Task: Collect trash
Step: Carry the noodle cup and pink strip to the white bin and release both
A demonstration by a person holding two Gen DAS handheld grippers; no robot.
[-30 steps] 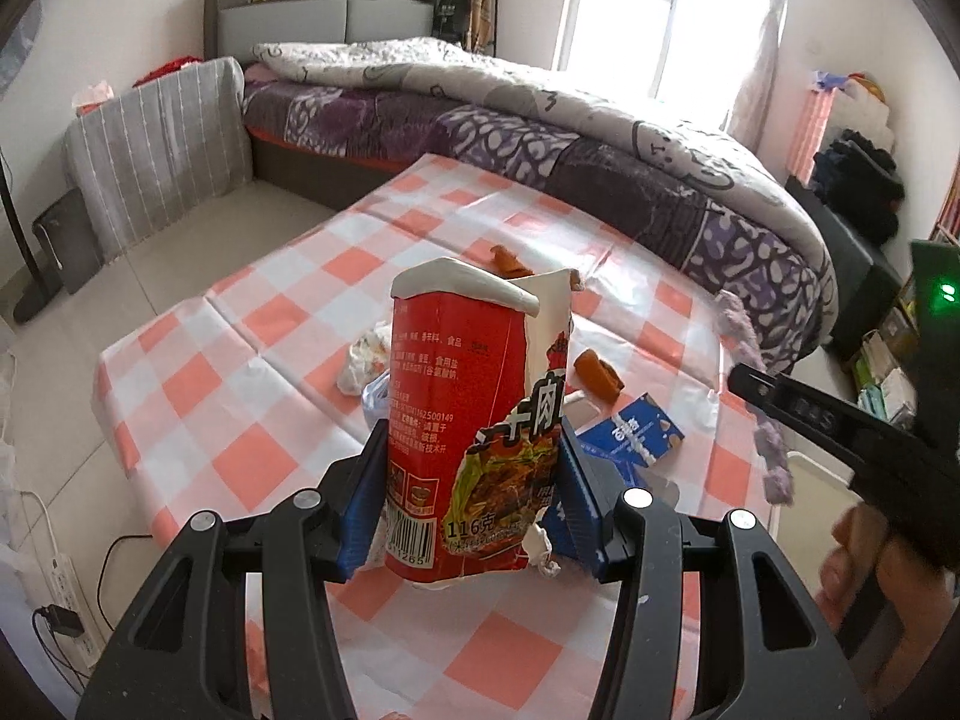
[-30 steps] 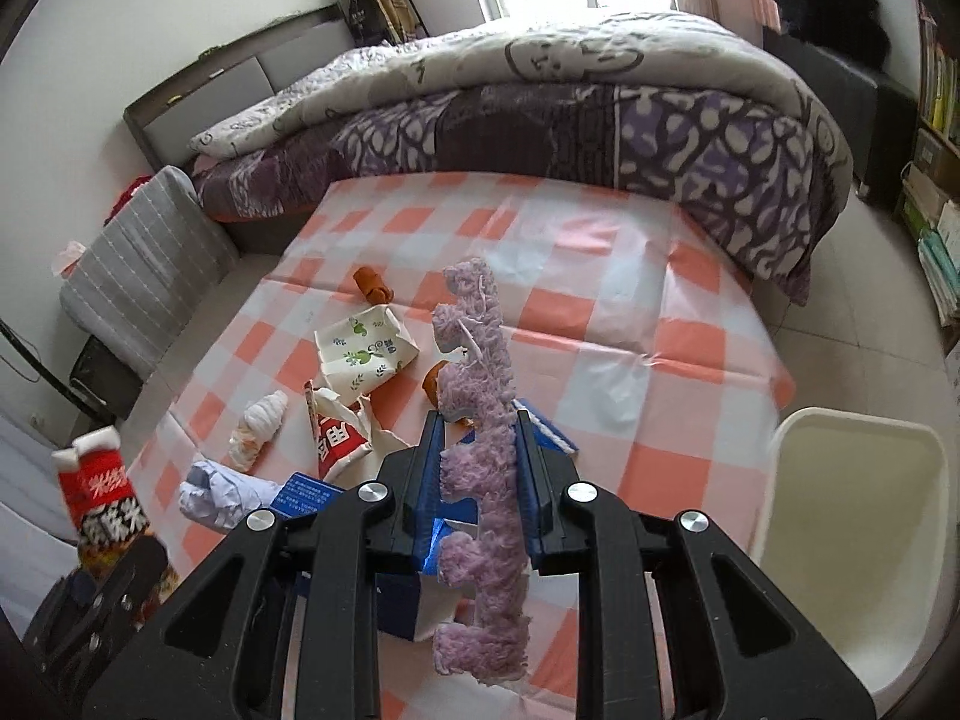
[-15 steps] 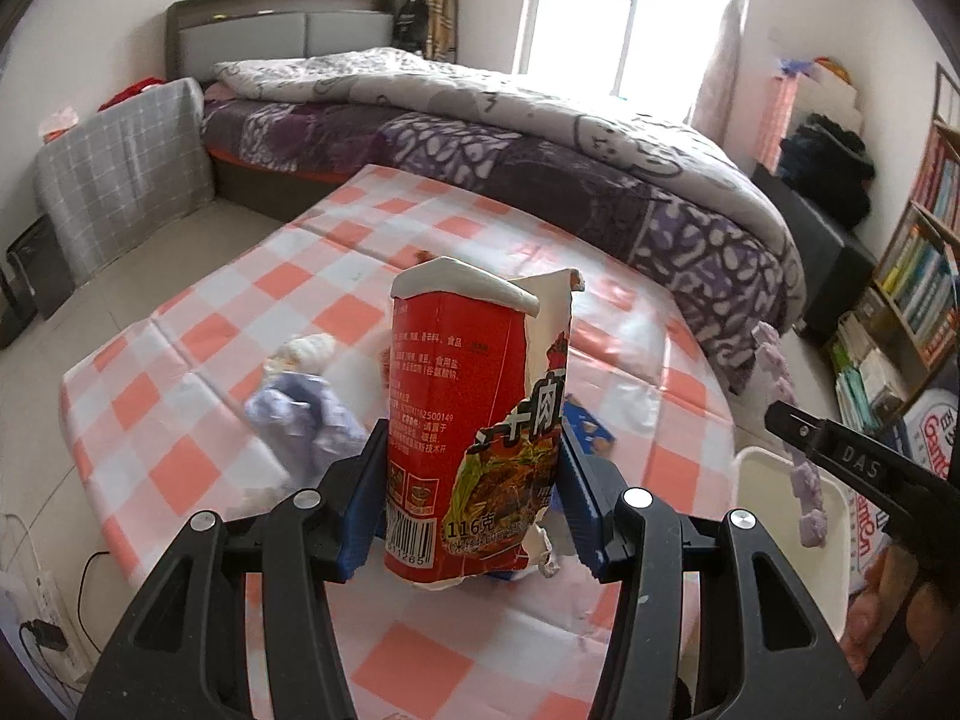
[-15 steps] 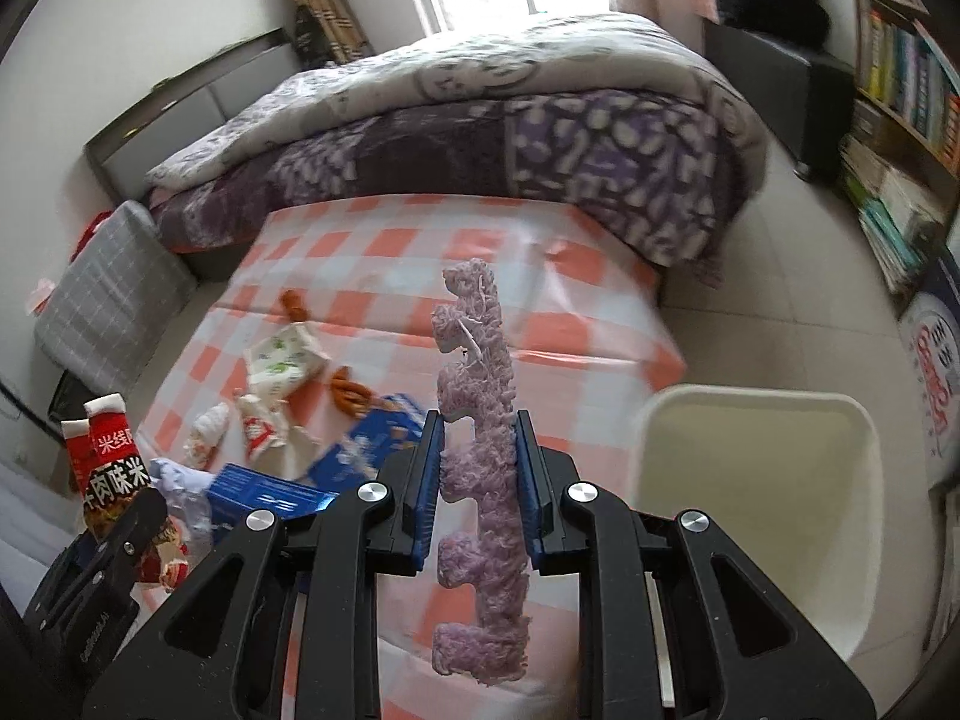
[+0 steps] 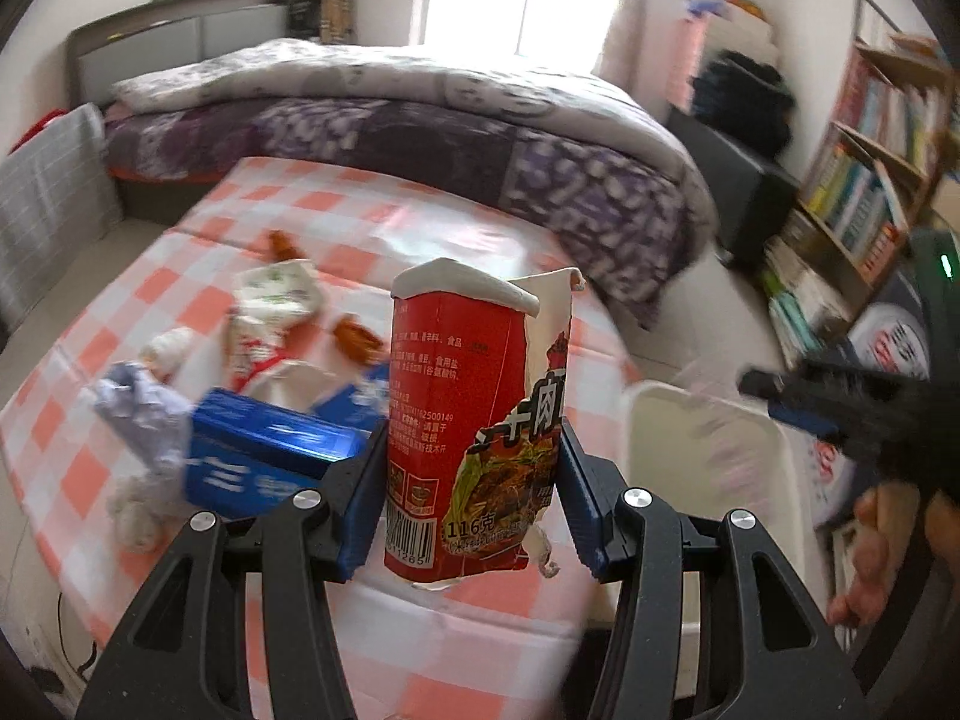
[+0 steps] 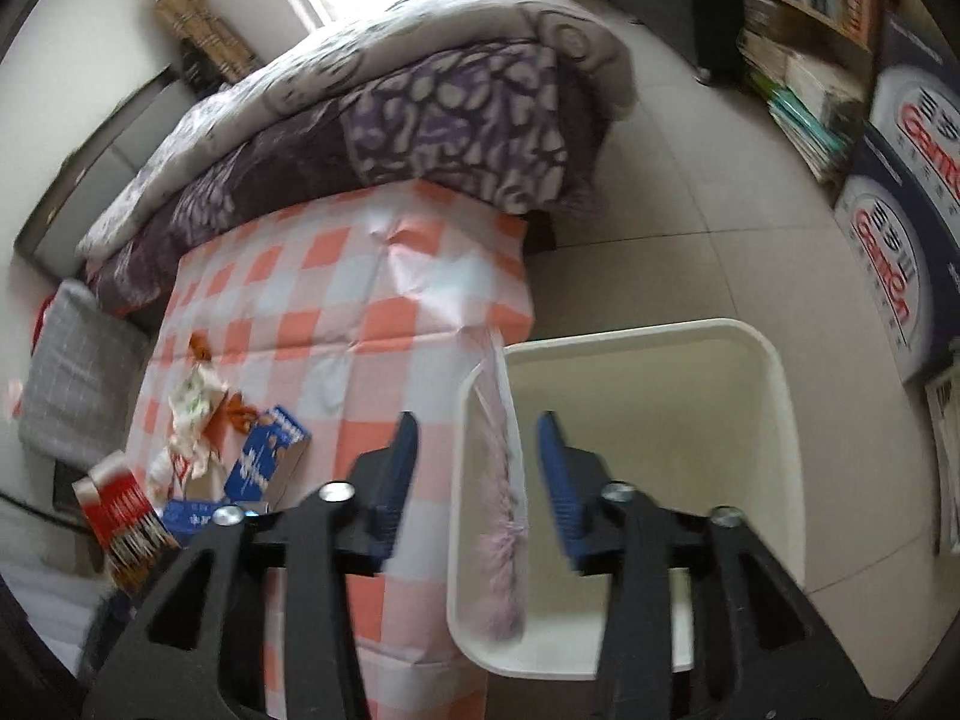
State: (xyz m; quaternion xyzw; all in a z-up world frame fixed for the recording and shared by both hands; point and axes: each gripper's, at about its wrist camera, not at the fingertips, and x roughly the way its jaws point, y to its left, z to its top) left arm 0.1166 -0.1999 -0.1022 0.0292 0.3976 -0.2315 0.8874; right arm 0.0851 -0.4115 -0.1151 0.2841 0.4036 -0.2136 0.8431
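A torn red instant-noodle packet [image 5: 456, 396] stands upright between the blue pads of my left gripper [image 5: 474, 480], which is shut on it above the edge of the checked table [image 5: 336, 222]. My right gripper [image 6: 477, 444] hangs over the left rim of the white bin [image 6: 774, 396] on the floor. Its jaws are opening. A fuzzy purple strip [image 6: 504, 516] hangs blurred between the pads, touching neither. In the left wrist view the bin [image 5: 708, 420] is just right of the packet. The packet [image 6: 117, 510] also shows at the lower left of the right wrist view.
Blue boxes [image 5: 264, 456], a white carton [image 5: 276, 294], crumpled paper [image 5: 138, 396] and orange scraps lie on the table. A bed [image 5: 420, 120] stands behind it. A bookshelf [image 5: 870, 180] and printed cartons [image 6: 900, 276] line the right side. A hand [image 5: 882, 564] holds the right gripper.
Both grippers swung right, from over the table toward the white bin. The right jaws spread apart and let go of the purple strip. The left grip on the packet is unchanged.
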